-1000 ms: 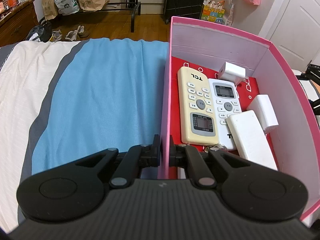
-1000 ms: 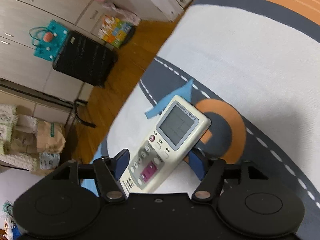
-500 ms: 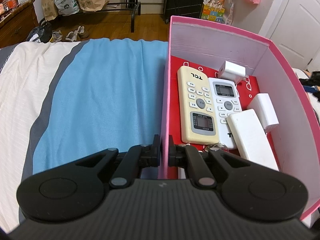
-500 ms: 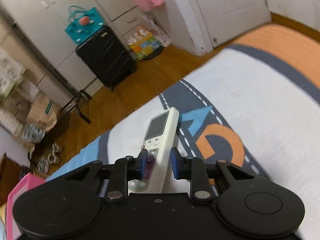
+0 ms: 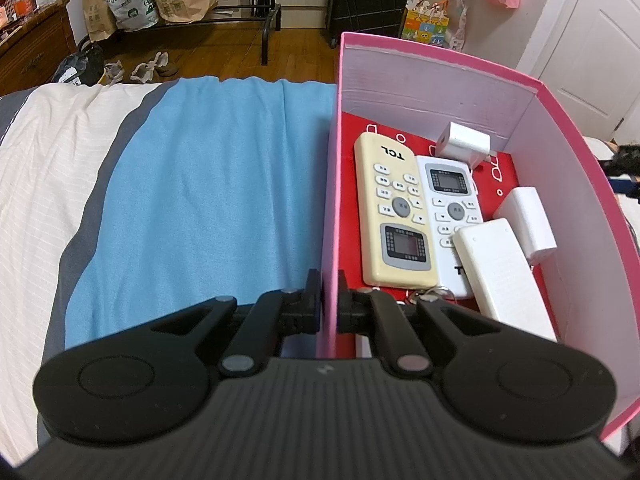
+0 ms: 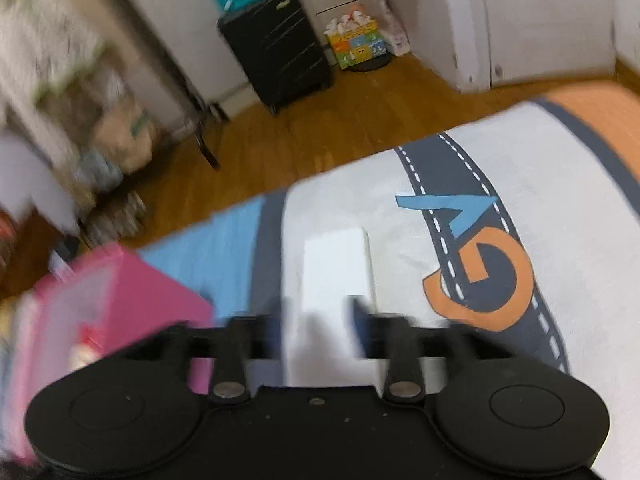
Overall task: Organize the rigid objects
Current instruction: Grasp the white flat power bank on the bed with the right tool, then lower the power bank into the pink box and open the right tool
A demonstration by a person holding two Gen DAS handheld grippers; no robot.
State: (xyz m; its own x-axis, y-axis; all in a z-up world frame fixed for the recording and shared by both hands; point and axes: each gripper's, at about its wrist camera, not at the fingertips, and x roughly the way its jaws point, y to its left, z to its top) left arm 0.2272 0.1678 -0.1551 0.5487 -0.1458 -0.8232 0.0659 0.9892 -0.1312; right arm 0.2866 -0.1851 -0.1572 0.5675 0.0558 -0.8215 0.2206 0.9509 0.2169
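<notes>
Remote, a stiff, light, smooth plastic slab, sits between the right tool's jaws over the bed; gripping its long edges seems safest. Left tool pinches the pink box wall.

Your way into the pink box is open from above; remotes crowd its floor, blue bedspread beside lies bare.
</notes>
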